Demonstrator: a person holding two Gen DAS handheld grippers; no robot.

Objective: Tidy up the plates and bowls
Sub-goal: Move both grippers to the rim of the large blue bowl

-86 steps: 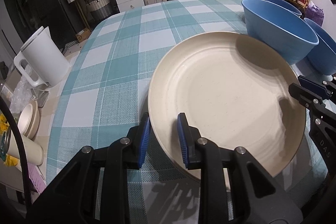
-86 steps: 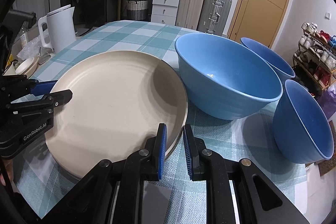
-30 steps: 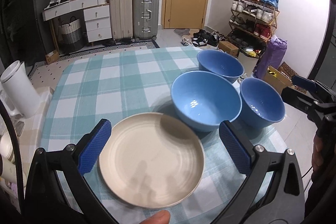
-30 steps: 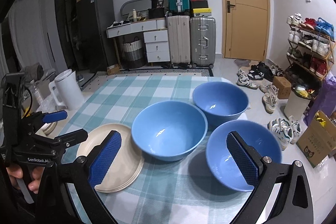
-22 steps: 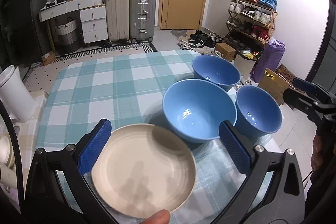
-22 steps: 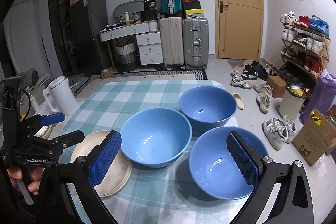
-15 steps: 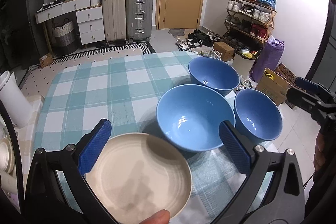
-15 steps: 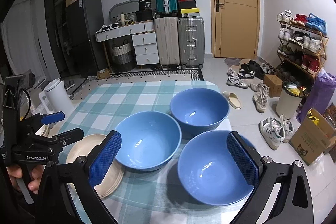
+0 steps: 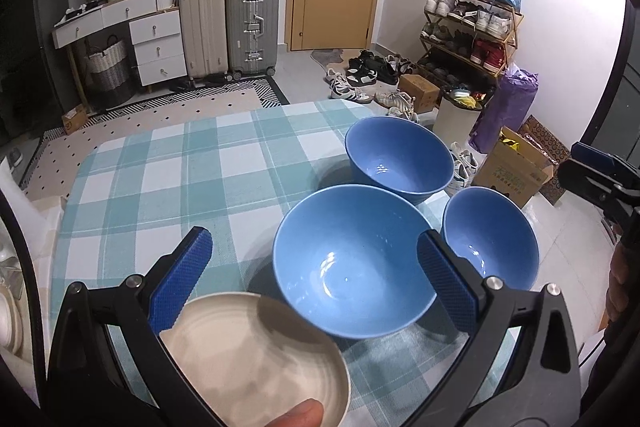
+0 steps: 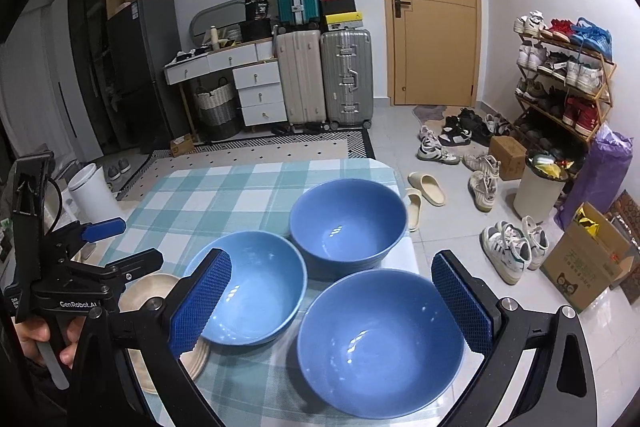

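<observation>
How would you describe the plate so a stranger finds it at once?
Look at the checked tablecloth on the table. At its near left corner, beside the middle blue bowl, lies the plate. It is the only cream, flat dish; the three others are deep and blue.

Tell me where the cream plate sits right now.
The cream plate lies on the checked tablecloth at the near left in the left wrist view, beside the middle blue bowl and under the open left gripper.
</observation>
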